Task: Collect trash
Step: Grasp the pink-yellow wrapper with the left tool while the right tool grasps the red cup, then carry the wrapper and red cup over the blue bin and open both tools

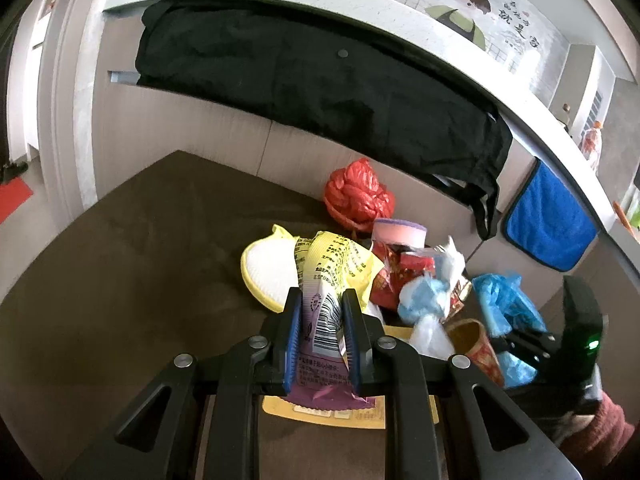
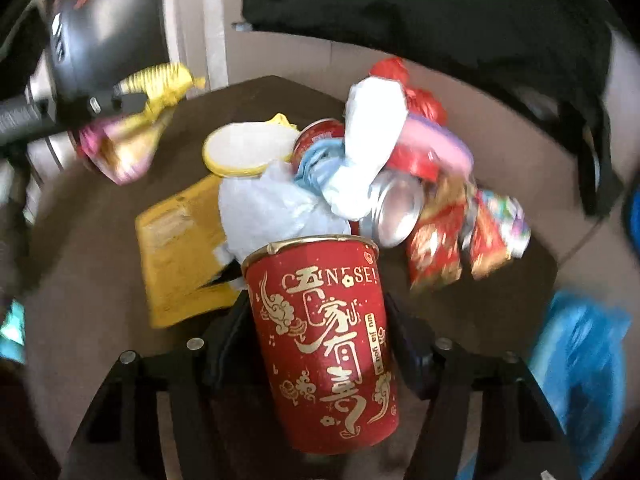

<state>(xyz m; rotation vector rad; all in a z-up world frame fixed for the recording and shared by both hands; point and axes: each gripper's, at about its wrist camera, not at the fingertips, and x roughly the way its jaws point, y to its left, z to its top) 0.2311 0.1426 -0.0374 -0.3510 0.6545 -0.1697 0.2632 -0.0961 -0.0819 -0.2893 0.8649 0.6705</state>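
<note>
My left gripper (image 1: 322, 320) pinches a yellow-and-purple wrapper (image 1: 326, 280); its lower end is hidden. My right gripper (image 2: 316, 320) brackets a red paper cup (image 2: 320, 336), pad contact unclear; trash pile (image 2: 320, 184) at twelve o'clock.

Each camera sits just behind its own tool and looks forward and down along the two fingers. The left camera looks down at the brown worktop (image 1: 132, 240) from close by, and the trash pile (image 1: 360, 264) sits in the middle of the frame. The right camera tips down more and is very near a red paper cup (image 2: 324, 344), which fills the lower middle. Both views share the pile, the cup and the black cloth (image 1: 320, 80) at the top.
</note>
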